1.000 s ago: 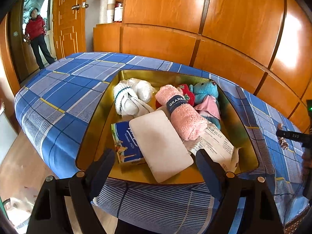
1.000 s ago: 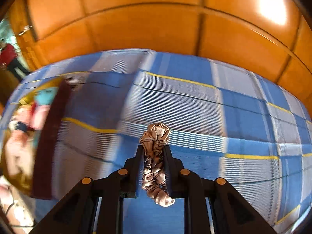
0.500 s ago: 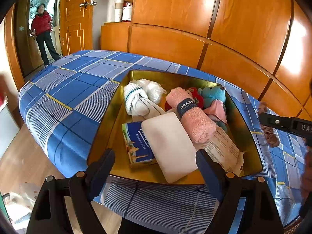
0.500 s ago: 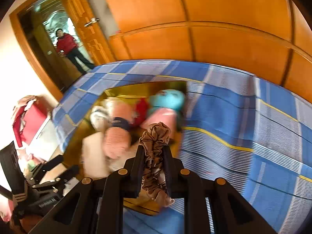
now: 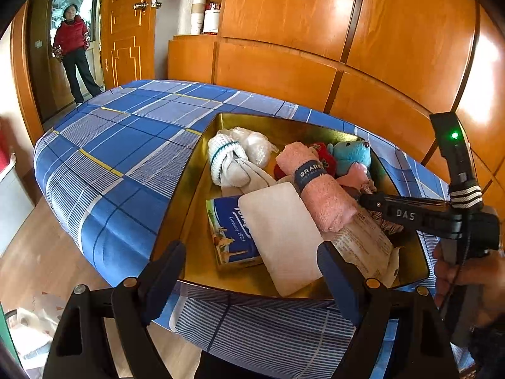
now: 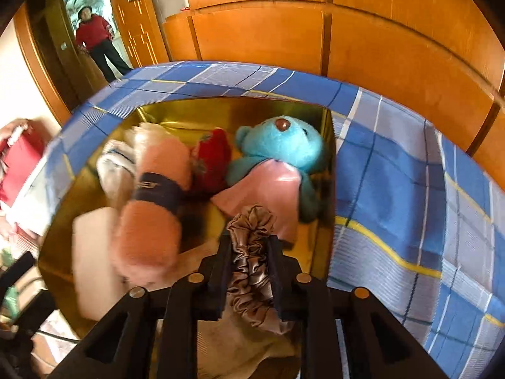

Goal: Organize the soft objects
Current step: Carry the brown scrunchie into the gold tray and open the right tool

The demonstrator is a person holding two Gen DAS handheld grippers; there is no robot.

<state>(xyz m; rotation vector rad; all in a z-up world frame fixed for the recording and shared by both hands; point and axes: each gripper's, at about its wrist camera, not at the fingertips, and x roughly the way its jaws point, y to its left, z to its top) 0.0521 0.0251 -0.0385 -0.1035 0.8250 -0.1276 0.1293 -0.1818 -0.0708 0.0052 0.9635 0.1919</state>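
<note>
A gold tray point(image 5: 195, 170) point(image 6: 326, 158) sits on the blue plaid bed. It holds a rolled pink towel point(image 5: 318, 195) point(image 6: 151, 218), white socks point(image 5: 230, 164), a red plush point(image 6: 211, 161), a blue teddy bear point(image 5: 350, 154) point(image 6: 284, 148), a white pad point(image 5: 281, 233) and a blue packet point(image 5: 230, 230). My right gripper point(image 6: 249, 249) is shut on a grey-beige satin scrunchie point(image 6: 251, 262) and holds it over the tray's right side, above the bear's pink cloth point(image 6: 268, 186). It shows from the side in the left wrist view point(image 5: 366, 197). My left gripper point(image 5: 249, 265) is open and empty at the tray's near edge.
The bed point(image 5: 104, 158) has wooden wardrobe panels point(image 5: 315, 31) behind it. A person in a red jacket point(image 5: 71, 44) stands in the doorway at the far left. A paper receipt point(image 5: 366, 243) lies in the tray's near right corner. Wooden floor point(image 5: 38, 252) lies below left.
My right gripper has swung left from over the bare bedspread to over the tray, carrying the scrunchie. My left gripper has shifted slightly and stays open.
</note>
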